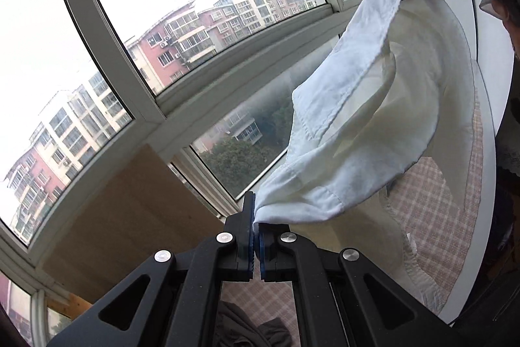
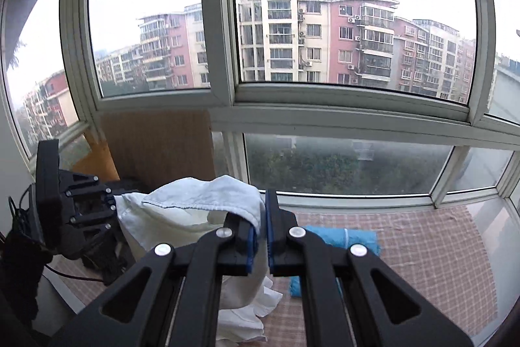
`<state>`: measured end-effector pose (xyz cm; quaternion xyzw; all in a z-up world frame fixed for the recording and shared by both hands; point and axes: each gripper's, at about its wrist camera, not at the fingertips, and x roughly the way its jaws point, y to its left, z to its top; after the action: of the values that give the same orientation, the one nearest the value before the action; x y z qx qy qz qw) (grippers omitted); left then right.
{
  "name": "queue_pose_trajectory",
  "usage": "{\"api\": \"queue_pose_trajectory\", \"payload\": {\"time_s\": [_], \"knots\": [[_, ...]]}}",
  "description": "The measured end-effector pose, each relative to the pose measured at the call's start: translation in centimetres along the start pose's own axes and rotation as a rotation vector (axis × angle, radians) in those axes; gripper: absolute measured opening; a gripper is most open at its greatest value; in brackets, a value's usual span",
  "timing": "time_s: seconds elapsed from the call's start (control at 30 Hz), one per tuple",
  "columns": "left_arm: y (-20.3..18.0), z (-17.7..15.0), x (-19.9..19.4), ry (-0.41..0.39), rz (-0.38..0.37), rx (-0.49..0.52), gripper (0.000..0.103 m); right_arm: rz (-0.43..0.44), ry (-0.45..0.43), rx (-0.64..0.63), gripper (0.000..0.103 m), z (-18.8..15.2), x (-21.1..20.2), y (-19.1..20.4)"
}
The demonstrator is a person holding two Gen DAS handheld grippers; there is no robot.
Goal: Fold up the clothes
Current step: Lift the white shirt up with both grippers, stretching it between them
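Large window panes (image 2: pixel 341 21) with pale frames fill the background beyond both claws, with pink and cream apartment blocks (image 2: pixel 325 41) seen outside, and a checked cloth-covered surface (image 2: pixel 422 249) is spread below. A white garment (image 1: pixel 357 119) is held up in the air between the two claws, sagging in the middle, one edge pinched in the closed left gripper (image 1: pixel 256 236) and the opposite edge clamped in the closed right gripper (image 2: pixel 261 236). Just beyond the right claw, a folded blue item (image 2: pixel 354 238) is laid on the checked surface.
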<state>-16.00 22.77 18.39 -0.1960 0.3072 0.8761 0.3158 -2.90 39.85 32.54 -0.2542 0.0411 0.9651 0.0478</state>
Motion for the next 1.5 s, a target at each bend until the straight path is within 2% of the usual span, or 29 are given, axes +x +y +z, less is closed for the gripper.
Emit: {"api": "queue_pose_trajectory", "payload": {"time_s": [0.23,0.33,0.4,0.5,0.6,0.83,0.93,1.07,1.2,1.33,1.43,1.5], "knots": [[1.9,4.3,-5.7,-0.049,0.076,0.049,0.001,0.016,-0.105,0.037,0.005,4.8,-5.9,0.5],[2.2,5.2,-7.9,-0.074,0.075,0.073,0.001,0.023,-0.167,0.039,0.005,6.3,-8.6,1.1],[2.1,5.1,-8.7,-0.086,0.056,0.078,0.001,0.027,-0.200,0.038,0.005,7.0,-9.9,1.5],[1.4,4.1,-8.4,-0.050,0.080,0.108,0.001,0.030,-0.161,0.028,0.005,7.0,-9.3,2.6],[1.7,3.1,-8.3,-0.037,0.035,0.078,0.001,0.047,-0.164,0.031,0.005,6.8,-9.2,3.1],[1.2,2.3,-12.0,-0.112,0.008,0.115,0.003,0.022,-0.226,-0.013,0.005,8.6,-12.0,3.1],[0.4,1.7,-12.5,-0.137,-0.060,0.119,0.004,0.007,-0.238,-0.029,0.005,8.6,-12.4,3.7],[-2.3,-0.6,-11.6,-0.108,-0.156,0.110,0.004,0.026,-0.198,-0.023,0.005,6.7,-10.5,4.3],[-4.9,-4.0,-6.8,-0.063,-0.270,0.077,0.004,0.042,-0.137,-0.012,0.005,2.8,-8.1,4.4],[-6.5,-7.5,-1.3,0.006,-0.435,-0.039,0.005,0.067,-0.060,0.025,0.005,-1.0,-5.4,3.9],[-7.8,-9.6,2.6,0.065,-0.531,-0.098,0.008,0.052,-0.017,0.047,0.005,-2.3,-4.3,3.0],[-9.1,-10.7,4.0,0.092,-0.546,-0.112,0.012,0.044,0.001,0.055,0.005,-2.7,-4.0,2.5]]}}
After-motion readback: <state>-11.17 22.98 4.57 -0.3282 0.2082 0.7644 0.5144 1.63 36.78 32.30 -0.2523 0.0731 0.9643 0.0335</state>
